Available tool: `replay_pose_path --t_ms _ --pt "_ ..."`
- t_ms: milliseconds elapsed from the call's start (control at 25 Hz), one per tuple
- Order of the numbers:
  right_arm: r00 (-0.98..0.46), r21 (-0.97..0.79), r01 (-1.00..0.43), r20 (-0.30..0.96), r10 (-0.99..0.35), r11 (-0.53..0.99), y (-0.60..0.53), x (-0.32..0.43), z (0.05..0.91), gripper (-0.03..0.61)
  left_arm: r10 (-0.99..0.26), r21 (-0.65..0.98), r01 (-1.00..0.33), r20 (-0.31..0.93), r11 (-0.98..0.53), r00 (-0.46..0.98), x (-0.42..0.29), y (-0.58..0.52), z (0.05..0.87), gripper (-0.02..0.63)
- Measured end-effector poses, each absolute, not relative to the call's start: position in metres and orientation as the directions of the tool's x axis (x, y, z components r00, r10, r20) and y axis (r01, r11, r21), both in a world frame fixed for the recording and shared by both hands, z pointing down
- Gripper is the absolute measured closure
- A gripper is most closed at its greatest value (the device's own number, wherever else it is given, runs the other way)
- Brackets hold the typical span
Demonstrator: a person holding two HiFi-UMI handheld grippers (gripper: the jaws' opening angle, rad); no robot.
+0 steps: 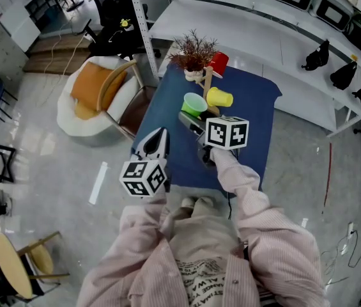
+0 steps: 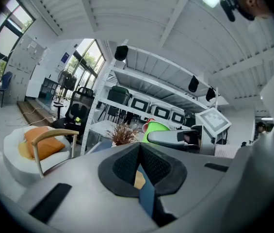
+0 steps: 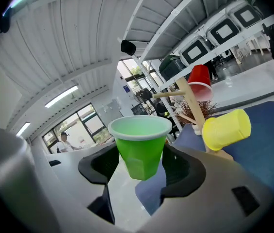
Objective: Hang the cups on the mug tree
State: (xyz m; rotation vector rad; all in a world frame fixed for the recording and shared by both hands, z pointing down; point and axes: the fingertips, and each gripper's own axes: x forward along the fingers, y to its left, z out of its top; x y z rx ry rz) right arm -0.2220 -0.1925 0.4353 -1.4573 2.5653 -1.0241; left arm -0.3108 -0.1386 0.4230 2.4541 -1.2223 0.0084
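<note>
Closest to the body, the left gripper [image 2: 139,152] has its jaws pressed together on nothing, apparently parked aside because hanging a cup needs only one hand. Just ahead, the right gripper [image 3: 141,165] has its jaws spread wide and clamped on the sides of the green cup [image 3: 140,144]. The cup is upright with its rim up, above the blue table [image 3: 267,144], probably so it can be tipped onto a free peg. Beyond stands the mug tree [image 3: 196,114], with the yellow cup [image 3: 226,128] on a side peg and the red cup [image 3: 200,81] at the top. A dried plant [image 1: 193,48] sits behind it.
</note>
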Motion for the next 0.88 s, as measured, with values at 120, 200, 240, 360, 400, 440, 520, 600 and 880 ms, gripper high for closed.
replay_pose_path --t_ms 120,200,240,360,400,440,520,600,880 --pt "-0.570 -0.573 -0.747 0.288 -0.769 0.339 -0.199 -0.221 0.431 0.307 -0.763 0.343 -0.764 0.174 -0.546 0.623 -0.309 -0.140 0.420 0.615" --pt "-0.581 -0.595 -0.731 0.288 -0.762 0.333 -0.203 -0.220 0.430 0.307 -0.762 0.341 -0.764 0.174 -0.547 0.624 -0.307 -0.142 0.420 0.615" --pt "-0.589 -0.609 -0.721 0.284 -0.757 0.332 -0.205 -0.220 0.429 0.307 -0.762 0.341 -0.765 0.176 -0.546 0.623 -0.306 -0.143 0.420 0.615" --pt "-0.614 -0.651 -0.681 0.256 -0.747 0.336 -0.210 -0.220 0.424 0.305 -0.766 0.341 -0.771 0.183 -0.539 0.616 -0.303 -0.146 0.422 0.615" --pt "-0.619 -0.662 -0.670 0.248 -0.745 0.337 -0.213 -0.219 0.423 0.307 -0.768 0.341 -0.773 0.185 -0.535 0.613 -0.302 -0.147 0.422 0.615" --pt "-0.623 -0.671 -0.662 0.244 -0.743 0.334 -0.215 -0.219 0.422 0.307 -0.771 0.341 -0.776 0.187 -0.531 0.609 -0.301 -0.148 0.423 0.615" --pt "-0.628 -0.683 -0.653 0.246 -0.738 0.328 -0.219 -0.217 0.421 0.307 -0.776 0.344 -0.781 0.190 -0.521 0.602 -0.298 -0.149 0.423 0.615" --pt "-0.636 -0.690 -0.646 0.248 -0.731 0.327 -0.222 -0.215 0.419 0.307 -0.783 0.345 -0.787 0.190 -0.512 0.593 -0.295 -0.150 0.422 0.615" --pt "-0.667 -0.727 -0.602 0.232 -0.708 0.329 -0.235 -0.207 0.409 0.305 -0.804 0.339 -0.804 0.184 -0.488 0.566 -0.280 -0.158 0.415 0.615"
